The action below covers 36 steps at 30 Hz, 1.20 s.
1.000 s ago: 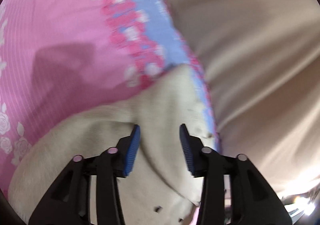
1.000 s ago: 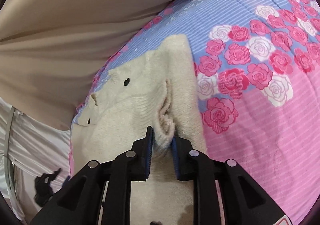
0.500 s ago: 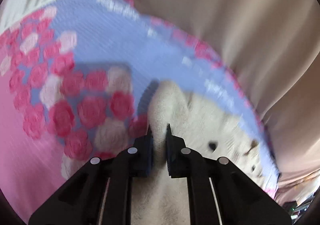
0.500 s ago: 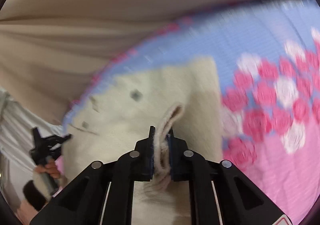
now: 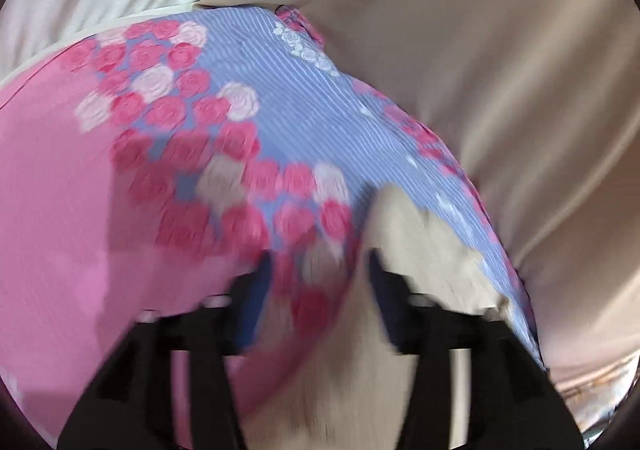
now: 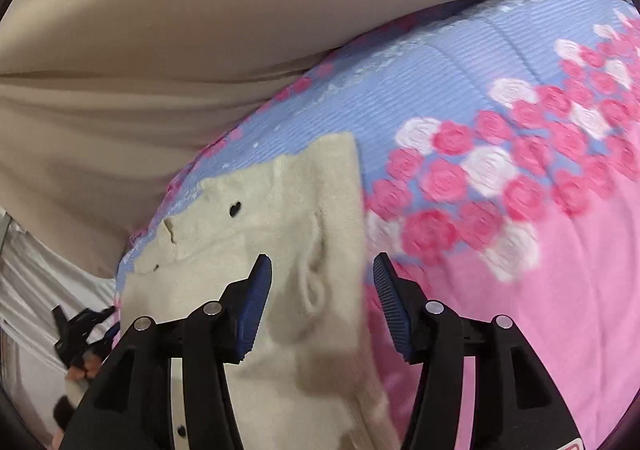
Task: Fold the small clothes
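While both jaws gape, cream sweater (image 6: 304,234) lies between them.

Your cream knitted sweater (image 6: 304,218) lies flat on the pink and blue rose-printed quilt (image 6: 500,186), near the quilt's far left corner as the right wrist view shows it. Behind the quilt hangs the beige curtain (image 6: 160,30). Your right tongs (image 6: 322,290) stand over the sweater's right edge, the left finger above the knit, the right finger above the quilt just beside it. In the left wrist view, your left tongs (image 5: 318,290) stand over the sweater's (image 5: 404,226) left edge, with the quilt (image 5: 120,210) spreading to the left.
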{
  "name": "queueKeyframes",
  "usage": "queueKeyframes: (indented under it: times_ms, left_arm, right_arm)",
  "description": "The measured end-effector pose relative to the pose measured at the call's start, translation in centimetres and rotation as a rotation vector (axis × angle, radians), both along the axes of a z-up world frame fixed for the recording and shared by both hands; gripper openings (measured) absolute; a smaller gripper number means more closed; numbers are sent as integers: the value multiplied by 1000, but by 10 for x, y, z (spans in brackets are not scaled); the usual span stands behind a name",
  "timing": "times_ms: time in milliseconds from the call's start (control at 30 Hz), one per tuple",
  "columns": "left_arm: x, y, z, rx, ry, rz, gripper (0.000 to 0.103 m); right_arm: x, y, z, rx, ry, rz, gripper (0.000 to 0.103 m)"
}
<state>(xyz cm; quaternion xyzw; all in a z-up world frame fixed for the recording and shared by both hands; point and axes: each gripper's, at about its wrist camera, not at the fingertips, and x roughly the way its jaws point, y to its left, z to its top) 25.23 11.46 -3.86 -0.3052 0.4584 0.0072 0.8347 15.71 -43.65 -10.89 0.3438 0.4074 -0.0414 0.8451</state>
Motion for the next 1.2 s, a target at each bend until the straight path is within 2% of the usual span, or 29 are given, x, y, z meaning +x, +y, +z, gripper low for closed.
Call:
queueKeyframes:
  times_ms: [133,267,333,367,467,567,633,700,767,833,967,1067,1100,1133,1167,1200]
  left_arm:
    - [-55,-10,11,6,-13,-35,61]
    - [-116,-9,-1,29,77,-39,62]
    - [-141,-7,-5,33,97,-47,63]
    - [-158,-7,-5,64,109,-57,63]
    - [-194,-6,-7,94,140,-103,63]
    - [-222,-9,-6,171,154,-137,66]
    - [-236,-7,-5,191,152,-141,67]
    - [-251,-3,-3,239,186,-98,76]
    - [-267,9,-8,214,217,-41,76]
    - [-286,20,-12,138,215,-6,76]
    - [-296,14,-10,138,202,-21,78]
    - [-297,12,-11,41,189,-16,77]
    - [-297,11,-12,38,185,-13,76]
    - [-296,9,-11,46,184,-8,74]
    - [-295,8,-11,38,182,-6,60]
    - [-294,8,-11,7,186,-11,37]
  right_arm:
    - [-37,9,-3,0,40,2,53]
    - [-84,27,-10,-15,122,59,53]
    - [-107,37,-14,-15,164,88,53]
    - [-121,41,-17,-7,181,99,54]
    - [-161,52,-21,5,207,123,54]
    - [-187,63,-24,27,223,126,54]
    - [-201,69,-25,40,235,135,54]
    - [-210,76,-26,47,246,151,55]
    - [-225,84,-27,63,246,167,55]
    - [-238,93,-29,82,235,176,55]
    - [-253,103,-32,113,198,162,57]
    - [-252,107,-33,102,163,153,57]
    - [-251,107,-33,94,157,153,55]
    - [-248,108,-33,79,157,160,47]
    - [-243,110,-35,70,169,171,22]
    - [-238,113,-35,69,186,182,8]
